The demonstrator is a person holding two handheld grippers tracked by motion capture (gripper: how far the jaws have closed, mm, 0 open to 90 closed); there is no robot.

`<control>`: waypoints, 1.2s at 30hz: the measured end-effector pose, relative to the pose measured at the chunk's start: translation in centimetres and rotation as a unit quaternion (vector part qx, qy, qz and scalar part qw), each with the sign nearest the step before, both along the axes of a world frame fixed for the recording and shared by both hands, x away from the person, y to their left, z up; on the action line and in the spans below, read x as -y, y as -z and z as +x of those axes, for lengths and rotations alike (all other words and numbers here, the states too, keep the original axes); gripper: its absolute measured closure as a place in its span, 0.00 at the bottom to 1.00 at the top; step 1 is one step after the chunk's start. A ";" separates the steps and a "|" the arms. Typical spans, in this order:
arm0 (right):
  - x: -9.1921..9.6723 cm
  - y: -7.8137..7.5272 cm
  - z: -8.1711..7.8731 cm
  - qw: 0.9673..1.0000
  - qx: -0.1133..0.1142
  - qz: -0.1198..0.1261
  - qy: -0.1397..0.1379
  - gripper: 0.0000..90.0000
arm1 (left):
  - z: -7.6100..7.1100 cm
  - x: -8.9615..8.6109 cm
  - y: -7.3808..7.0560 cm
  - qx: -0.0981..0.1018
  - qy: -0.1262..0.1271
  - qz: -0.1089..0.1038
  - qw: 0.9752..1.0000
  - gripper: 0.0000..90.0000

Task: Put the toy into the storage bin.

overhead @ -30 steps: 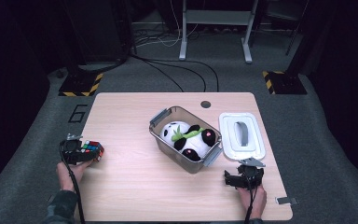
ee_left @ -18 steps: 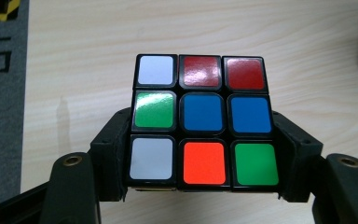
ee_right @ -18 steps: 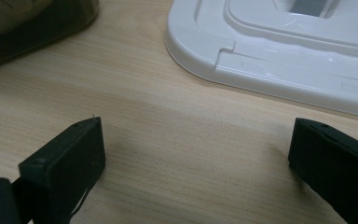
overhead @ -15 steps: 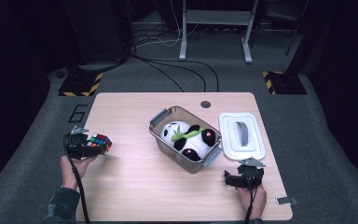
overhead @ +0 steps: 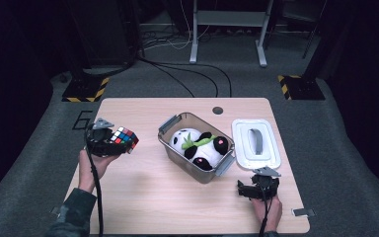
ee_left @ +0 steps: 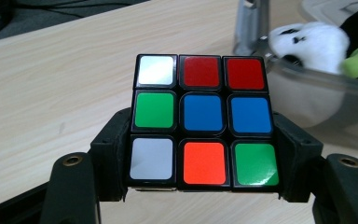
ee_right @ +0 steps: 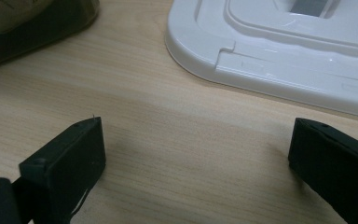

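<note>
Left gripper (overhead: 112, 143) is clamped on the cube (overhead: 124, 138), jaws about half apart with a pad pressed to each side of it. The cube is held clear of the table (overhead: 143, 197), over its left part and left of the bin (overhead: 177, 160), with bare wood between them. In the left gripper view the cube (ee_left: 203, 123) faces the camera: white, red, red across the top row; green, blue, blue; white, orange, green. The bin's near wall (ee_left: 317, 107) stands just past it to the right.

Right gripper (overhead: 249, 190) sits low at the table's near right corner, jaws wide apart with nothing between them, only bare wood (ee_right: 191, 154).

The lid (overhead: 255, 144) lies flat just right of the bin, close to the right edge. The panda (overhead: 202, 145) lies in the bin.

Open room: the whole near-middle of the table and the strip behind the cube.

Writing: a large "6" (overhead: 83, 120) on the floor by the far left corner.
</note>
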State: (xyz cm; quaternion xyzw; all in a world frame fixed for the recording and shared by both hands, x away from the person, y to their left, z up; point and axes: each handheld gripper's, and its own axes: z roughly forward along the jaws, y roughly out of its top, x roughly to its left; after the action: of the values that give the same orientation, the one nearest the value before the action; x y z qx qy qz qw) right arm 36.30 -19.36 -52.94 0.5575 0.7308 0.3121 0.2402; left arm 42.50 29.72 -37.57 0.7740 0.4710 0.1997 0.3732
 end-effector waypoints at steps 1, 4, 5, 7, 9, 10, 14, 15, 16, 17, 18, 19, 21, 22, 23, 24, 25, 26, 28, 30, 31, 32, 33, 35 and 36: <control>0.0 0.0 0.0 1.000 0.000 0.000 0.000 0.03 | 0.1 0.4 -0.2 -0.003 0.006 0.000 1.000 0.38; 0.0 0.0 0.0 1.000 0.000 0.000 0.000 0.03 | 0.6 1.5 -0.7 -0.002 0.019 0.002 1.000 0.38; 0.0 0.0 0.0 1.000 0.000 0.000 0.000 0.03 | 0.7 1.8 -0.9 -0.002 0.023 0.002 1.000 0.38; 0.0 0.0 0.0 1.000 0.000 0.000 0.000 0.03 | 0.9 2.4 -1.1 0.001 0.028 0.001 1.000 0.38; 0.0 0.0 0.0 1.000 0.000 0.000 0.001 0.04 | 1.1 3.0 -1.3 -0.001 0.034 0.005 0.999 0.38; 0.0 0.0 0.0 1.000 0.000 0.000 0.000 0.04 | 1.1 3.3 -1.5 0.000 0.037 0.004 0.999 0.38; 0.0 0.0 0.0 1.000 -0.001 0.000 0.001 0.04 | 1.4 4.1 -2.0 0.001 0.046 0.009 0.999 0.38; 0.0 0.0 0.0 1.000 -0.001 0.000 0.001 0.04 | 1.4 4.3 -2.1 0.001 0.050 0.013 0.999 0.38; 0.0 0.0 0.0 1.000 0.000 0.000 0.000 0.04 | 1.5 4.6 -2.2 0.002 0.051 0.012 0.999 0.38; 0.0 0.0 0.0 1.000 -0.001 0.000 0.001 0.04 | 1.5 4.8 -2.3 0.002 0.055 0.013 0.998 0.38; 0.0 0.0 0.0 1.000 -0.001 0.001 0.002 0.04 | 1.6 5.0 -2.5 0.000 0.058 0.018 0.998 0.38; 0.0 0.0 0.0 1.000 -0.001 0.001 0.001 0.04 | 1.6 5.3 -2.5 0.003 0.059 0.017 0.998 0.38; 0.0 0.0 0.0 1.000 -0.001 0.001 0.002 0.04 | 1.7 5.8 -2.6 0.002 0.061 0.014 0.998 0.38; 0.0 0.0 0.0 1.000 -0.001 0.001 0.001 0.04 | 1.8 6.1 -2.7 0.002 0.063 0.015 0.998 0.38; 0.0 0.0 0.0 1.000 -0.001 0.001 0.002 0.04 | 1.8 6.3 -2.8 0.003 0.066 0.014 0.998 0.38; 0.0 0.0 0.0 1.000 -0.001 0.001 0.002 0.04 | 1.8 6.6 -2.8 0.003 0.069 0.014 0.998 0.38; 0.0 0.0 0.0 1.000 0.000 0.001 0.001 0.04 | 1.9 6.9 -2.9 0.004 0.071 0.015 0.997 0.38; 0.0 0.0 0.0 1.000 0.001 0.000 0.000 0.04 | 1.9 7.3 -3.0 0.005 0.074 0.014 0.997 0.38; 0.0 0.0 0.0 1.000 0.001 0.001 0.000 0.04 | 2.0 7.9 -3.1 0.007 0.077 0.015 0.997 0.38; 0.0 0.0 0.0 1.000 0.001 0.001 0.000 0.04 | 2.1 8.5 -3.2 0.007 0.085 0.014 0.996 0.38; 0.0 0.0 0.0 1.000 0.001 0.000 0.000 0.04 | 2.1 8.9 -3.3 0.007 0.087 0.015 0.996 0.38; 0.0 0.0 0.0 1.000 0.001 0.000 0.000 0.04 | 2.1 9.3 -3.3 0.007 0.090 0.014 0.996 0.38; 0.0 0.0 0.0 1.000 0.001 0.000 0.000 0.04 | 2.2 9.6 -3.4 0.006 0.094 0.015 0.995 0.38; 0.0 0.0 0.0 1.000 0.001 0.001 0.001 0.04 | 2.2 10.5 -3.4 0.007 0.100 0.015 0.995 0.38; 0.0 0.0 0.0 1.000 0.001 0.001 0.001 0.04 | 2.3 11.0 -3.4 0.006 0.102 0.012 0.995 0.38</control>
State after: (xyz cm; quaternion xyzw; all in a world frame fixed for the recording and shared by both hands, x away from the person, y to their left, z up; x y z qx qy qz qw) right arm 36.30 -19.38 -52.94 0.5577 0.7299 0.3130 0.2411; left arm 44.76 18.75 -34.13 0.8214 0.3845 0.1708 0.3851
